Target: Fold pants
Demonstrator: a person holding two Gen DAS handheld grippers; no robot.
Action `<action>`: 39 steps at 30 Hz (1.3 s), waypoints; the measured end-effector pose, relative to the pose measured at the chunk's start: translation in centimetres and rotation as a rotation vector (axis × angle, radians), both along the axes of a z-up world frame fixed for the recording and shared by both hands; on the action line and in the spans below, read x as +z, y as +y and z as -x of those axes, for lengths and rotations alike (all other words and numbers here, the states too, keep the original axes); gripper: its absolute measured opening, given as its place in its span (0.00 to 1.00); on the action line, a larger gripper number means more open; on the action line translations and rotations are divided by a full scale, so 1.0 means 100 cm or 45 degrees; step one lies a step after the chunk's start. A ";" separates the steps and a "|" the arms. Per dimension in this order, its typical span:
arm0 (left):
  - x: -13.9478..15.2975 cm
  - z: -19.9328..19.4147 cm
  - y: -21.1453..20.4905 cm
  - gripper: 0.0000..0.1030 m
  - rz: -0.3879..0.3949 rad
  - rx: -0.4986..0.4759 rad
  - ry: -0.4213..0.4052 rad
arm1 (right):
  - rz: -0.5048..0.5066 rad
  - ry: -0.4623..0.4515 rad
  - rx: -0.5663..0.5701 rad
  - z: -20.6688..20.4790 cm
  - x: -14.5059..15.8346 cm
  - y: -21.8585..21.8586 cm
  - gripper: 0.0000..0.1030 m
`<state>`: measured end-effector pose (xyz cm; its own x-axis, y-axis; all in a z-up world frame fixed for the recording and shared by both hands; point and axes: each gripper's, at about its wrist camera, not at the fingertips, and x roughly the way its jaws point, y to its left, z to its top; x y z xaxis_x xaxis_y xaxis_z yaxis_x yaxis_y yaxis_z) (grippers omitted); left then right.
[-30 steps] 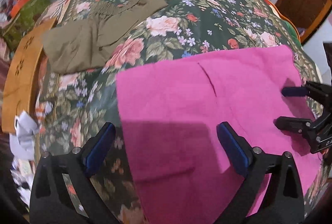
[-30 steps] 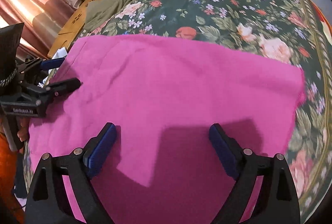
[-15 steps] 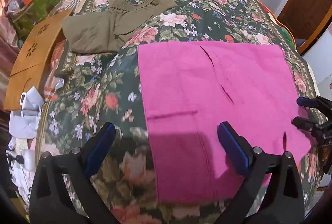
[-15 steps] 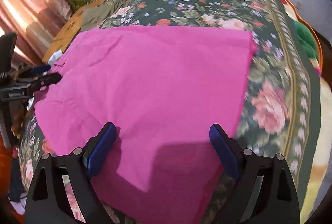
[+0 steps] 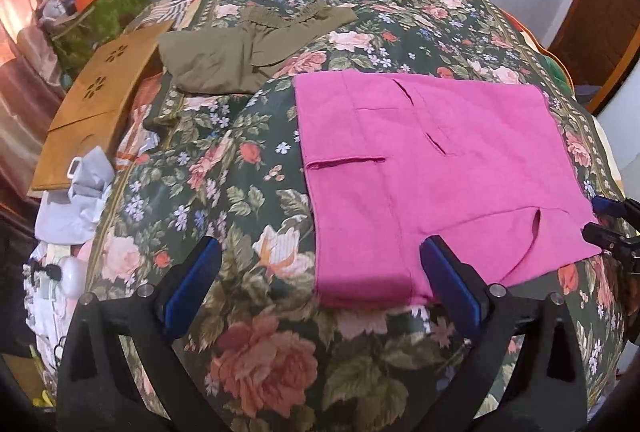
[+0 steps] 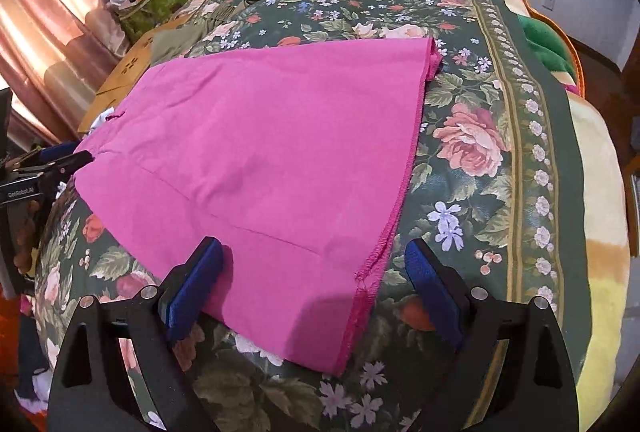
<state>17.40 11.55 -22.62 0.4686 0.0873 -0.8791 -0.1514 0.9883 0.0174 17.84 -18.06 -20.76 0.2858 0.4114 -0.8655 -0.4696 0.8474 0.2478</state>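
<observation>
Pink pants [image 5: 432, 168] lie folded flat on the floral bedspread [image 5: 256, 192]; they also show in the right wrist view [image 6: 272, 160]. My left gripper [image 5: 320, 280] is open and empty, hovering above the pants' near left corner. My right gripper [image 6: 312, 280] is open and empty, above the pants' near right hem. The right gripper's tips [image 5: 608, 220] show at the right edge of the left wrist view. The left gripper's tips [image 6: 60, 160] show at the left edge of the right wrist view, beside the pants' edge.
Olive-brown pants [image 5: 248, 48] lie folded at the bed's far left. A wooden board [image 5: 96, 100] and grey cloth [image 5: 76, 200] lie off the bed's left side. A cluttered green box [image 5: 100, 12] stands by the wall. A wooden door [image 5: 592, 32] is at right.
Both grippers have pulled back and up from the pink pants, toward the bed's near edge. More of the pants and bedspread now shows. Both stay open.
</observation>
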 end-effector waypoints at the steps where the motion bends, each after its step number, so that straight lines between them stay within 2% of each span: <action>1: 0.003 0.001 0.001 0.98 0.004 0.016 -0.001 | 0.016 -0.001 0.002 -0.001 0.002 0.000 0.88; 5: 0.012 0.009 0.007 0.98 0.098 0.097 -0.030 | 0.038 -0.095 0.004 0.000 0.020 0.002 0.88; 7: 0.015 0.013 0.009 0.98 0.188 0.138 -0.038 | 0.008 -0.139 -0.003 0.003 0.030 0.003 0.88; 9: 0.016 0.015 0.008 0.98 0.238 0.160 -0.040 | -0.038 -0.169 -0.005 0.004 0.039 0.005 0.88; 13: 0.012 0.022 -0.002 0.98 0.286 0.158 -0.025 | -0.087 -0.228 0.010 0.009 0.047 0.019 0.88; 17: 0.002 0.028 -0.014 0.98 0.387 0.108 0.033 | -0.122 -0.206 0.034 0.012 0.038 0.034 0.88; 20: 0.001 0.033 -0.022 0.98 0.386 0.095 0.028 | -0.093 -0.192 0.059 0.014 0.027 0.045 0.88; 23: 0.000 0.032 -0.022 0.98 0.455 0.086 0.029 | -0.059 -0.165 0.076 0.015 0.016 0.051 0.88; 31: -0.003 0.009 -0.010 0.98 0.705 0.096 0.008 | -0.097 -0.095 0.060 0.014 0.010 0.045 0.88; 35: -0.005 -0.006 -0.009 0.98 0.756 0.101 0.002 | -0.107 -0.076 0.063 0.015 0.008 0.044 0.88; 38: -0.006 -0.014 -0.007 0.83 0.743 0.129 0.001 | -0.110 -0.076 0.063 0.016 0.009 0.044 0.88; 39: -0.006 -0.016 -0.005 0.73 0.720 0.144 0.001 | -0.110 -0.075 0.063 0.016 0.009 0.044 0.88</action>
